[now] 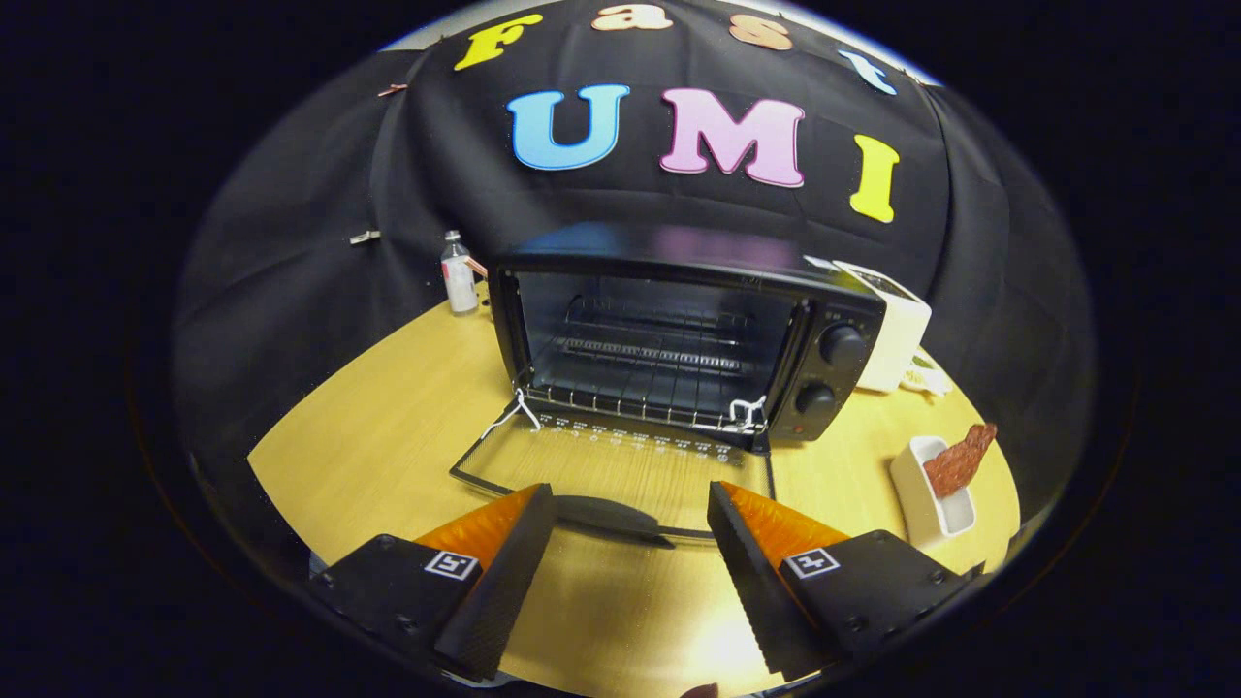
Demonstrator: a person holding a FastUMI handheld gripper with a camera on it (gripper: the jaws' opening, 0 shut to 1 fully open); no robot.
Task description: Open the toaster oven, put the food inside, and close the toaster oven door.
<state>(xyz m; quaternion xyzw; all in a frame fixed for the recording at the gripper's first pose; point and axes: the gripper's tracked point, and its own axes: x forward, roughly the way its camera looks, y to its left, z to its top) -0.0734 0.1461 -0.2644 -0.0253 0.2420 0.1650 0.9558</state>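
Oven (679, 330) stands open mid-desk (388, 436), door (620, 470) flat; gripper (630, 504) fingers apart (holding nothing) just before its handle; food (960, 460) in dish (921, 494) near right edge

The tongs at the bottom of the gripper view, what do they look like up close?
The tongs are two wedge-shaped fingers with ribbed, saw-toothed inner faces. Each sits on a black block body with small screws and a white square sticker bearing a black coded marker.
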